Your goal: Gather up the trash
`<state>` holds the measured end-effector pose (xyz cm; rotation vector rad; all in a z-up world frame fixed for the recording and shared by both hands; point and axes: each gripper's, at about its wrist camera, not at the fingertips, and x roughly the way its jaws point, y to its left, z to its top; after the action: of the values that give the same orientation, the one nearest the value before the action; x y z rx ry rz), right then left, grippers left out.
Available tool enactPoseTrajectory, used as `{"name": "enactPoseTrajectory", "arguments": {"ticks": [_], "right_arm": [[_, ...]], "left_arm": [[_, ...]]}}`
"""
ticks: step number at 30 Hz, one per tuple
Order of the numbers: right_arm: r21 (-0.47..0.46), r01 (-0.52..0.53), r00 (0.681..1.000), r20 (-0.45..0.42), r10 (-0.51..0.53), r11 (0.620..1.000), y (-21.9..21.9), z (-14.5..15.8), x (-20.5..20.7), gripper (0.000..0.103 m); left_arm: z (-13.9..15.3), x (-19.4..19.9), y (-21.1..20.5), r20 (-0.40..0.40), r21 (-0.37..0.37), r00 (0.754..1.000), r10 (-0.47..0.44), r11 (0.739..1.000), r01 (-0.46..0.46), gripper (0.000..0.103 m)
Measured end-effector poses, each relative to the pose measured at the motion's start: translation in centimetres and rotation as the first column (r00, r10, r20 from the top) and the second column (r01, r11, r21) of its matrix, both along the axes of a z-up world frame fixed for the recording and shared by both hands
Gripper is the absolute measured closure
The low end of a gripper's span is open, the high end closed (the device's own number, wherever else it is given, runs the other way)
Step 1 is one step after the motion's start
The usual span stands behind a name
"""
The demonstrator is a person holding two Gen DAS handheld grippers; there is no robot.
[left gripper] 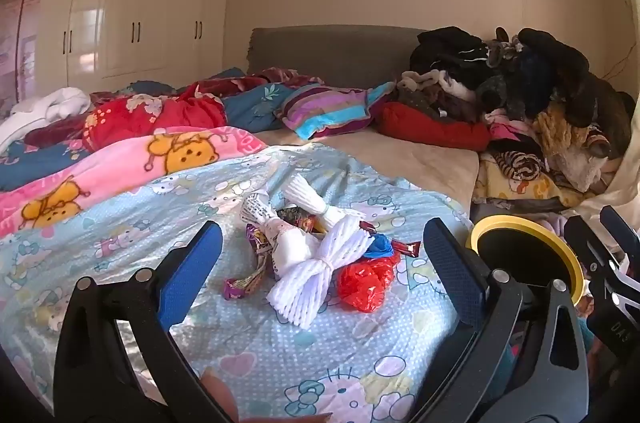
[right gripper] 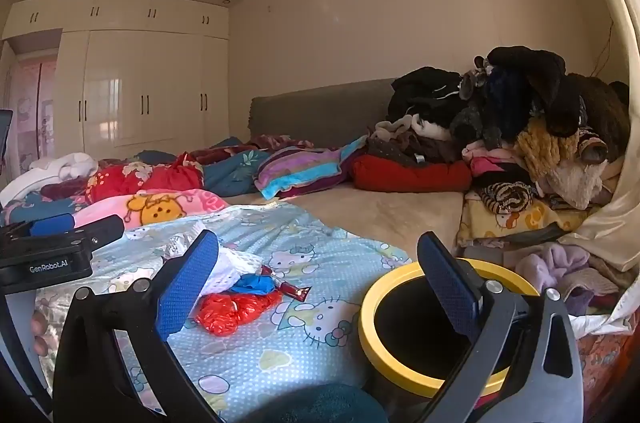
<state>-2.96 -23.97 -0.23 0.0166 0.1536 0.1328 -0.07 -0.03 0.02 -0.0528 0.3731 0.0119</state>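
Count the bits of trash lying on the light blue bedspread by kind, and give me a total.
White foam fruit nets: 2
Red plastic bag: 1
Blue plastic scrap: 1
Printed paper slip: 1
Candy wrappers: about 3; overlap hides some
Total: about 8

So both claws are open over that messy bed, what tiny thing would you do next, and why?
Probably ease the left gripper forward and down onto the white foam net. Its jaws stand wide open and empty with the trash pile straight ahead on the blue sheet, and the net lies on top, nearest. The yellow-rimmed bin waits to the right, by the empty right gripper.
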Motion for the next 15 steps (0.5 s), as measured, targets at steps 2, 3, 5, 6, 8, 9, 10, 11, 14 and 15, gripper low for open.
{"name": "enactPoseTrajectory", "arguments": {"ticks": [2, 3, 5, 6, 8, 9, 10, 11, 14, 15], "right_arm": [[0.001, 0.001, 1.000, -0.003, -0.001, 1.000, 0.05, -0.01, -0.06, 0.006], [0.001, 0.003, 1.000, -0.004, -0.003, 1.000, 0.08, -0.02, -0.08, 0.006], [0.004, 0.006, 1.000, -0.010, -0.006, 1.000, 0.08, -0.04, -0.07, 0.006], [0.006, 0.008, 1.000, -0.014, -0.007, 1.000, 0.07, -0.05, -0.04, 0.006], [0.009, 0.012, 1.000, -0.020, -0.012, 1.000, 0.02, -0.03, 0.03, 0.006], [-0.009, -0.003, 1.000, 0.007, 0.003, 1.000, 0.67, -0.18, -0.69, 0.006], [-0.008, -0.002, 1.000, 0.007, 0.002, 1.000, 0.69, -0.21, -0.70, 0.006], [-0.007, -0.002, 1.000, 0.006, 0.002, 1.000, 0.72, -0.25, -0.71, 0.006], [-0.007, -0.007, 1.000, 0.002, 0.007, 1.000, 0.29, -0.26, -0.42, 0.006], [-0.007, -0.006, 1.000, 0.002, 0.006, 1.000, 0.26, -0.27, -0.40, 0.006]], "left_arm": [[-0.02, 0.04, -0.01, -0.003, 0.001, 1.000, 0.003, 1.000, -0.003, 0.011], [-0.03, 0.07, -0.02, -0.004, 0.000, 1.000, 0.004, 1.000, -0.004, 0.011], [-0.03, 0.15, -0.07, -0.006, -0.002, 1.000, 0.006, 1.000, -0.006, 0.011], [-0.03, 0.19, -0.12, -0.006, -0.004, 1.000, 0.006, 1.000, -0.006, 0.011], [-0.03, 0.04, -0.01, -0.001, -0.005, 1.000, -0.001, 1.000, 0.001, 0.011], [-0.03, 0.02, 0.02, 0.001, -0.008, 1.000, -0.001, 1.000, 0.001, 0.011], [-0.03, 0.02, 0.00, 0.001, -0.007, 1.000, -0.003, 1.000, 0.003, 0.011], [-0.04, 0.02, -0.03, 0.002, -0.007, 1.000, -0.004, 1.000, 0.004, 0.011], [-0.06, 0.07, -0.18, 0.002, -0.004, 1.000, -0.004, 1.000, 0.004, 0.011], [0.31, -0.15, -0.59, 0.003, -0.009, 1.000, -0.003, 1.000, 0.003, 0.011]]}}
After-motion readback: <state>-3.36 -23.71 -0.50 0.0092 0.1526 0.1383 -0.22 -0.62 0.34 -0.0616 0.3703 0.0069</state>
